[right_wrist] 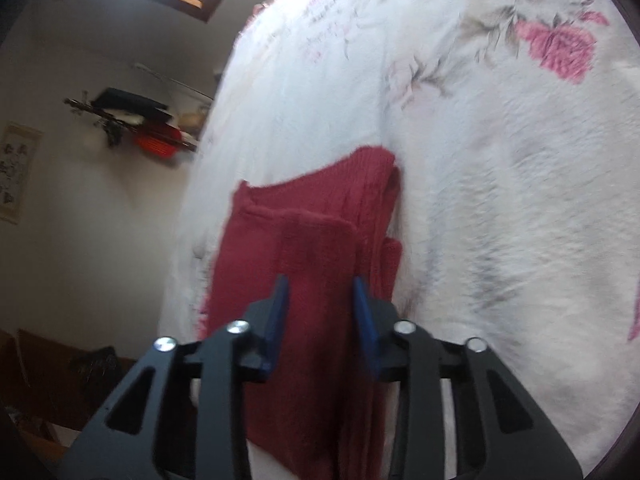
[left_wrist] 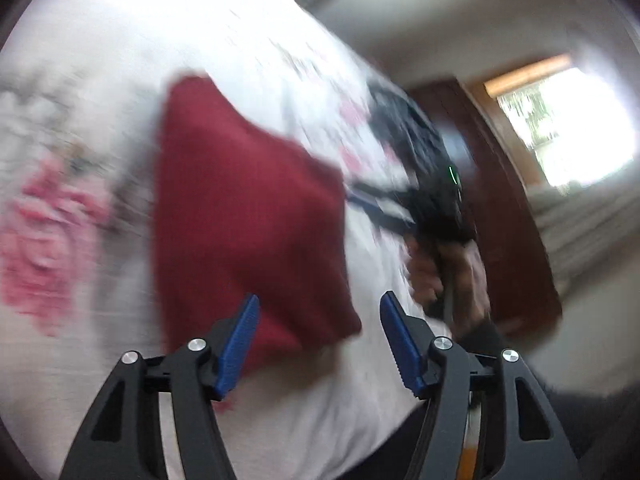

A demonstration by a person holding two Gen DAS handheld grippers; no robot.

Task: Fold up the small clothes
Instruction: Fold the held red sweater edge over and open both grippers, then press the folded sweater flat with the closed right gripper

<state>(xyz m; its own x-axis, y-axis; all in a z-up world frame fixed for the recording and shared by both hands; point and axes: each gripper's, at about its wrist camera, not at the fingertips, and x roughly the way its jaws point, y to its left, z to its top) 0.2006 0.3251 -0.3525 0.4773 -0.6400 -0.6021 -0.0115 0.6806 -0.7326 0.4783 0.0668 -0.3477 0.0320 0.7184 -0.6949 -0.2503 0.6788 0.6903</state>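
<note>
Blue pads of my left gripper sit spread wide, jaws released, nothing between them, hovering over the near edge of the red knit garment. Same garment in the right wrist view: folded into a rough rectangle, lying flat on the white floral bedspread. My right gripper is parted too, a flap of the red knit showing in the gap, pads not pressing it. Left view is blurred; my right hand shows past the cloth. Wall shelf at far left.
</note>
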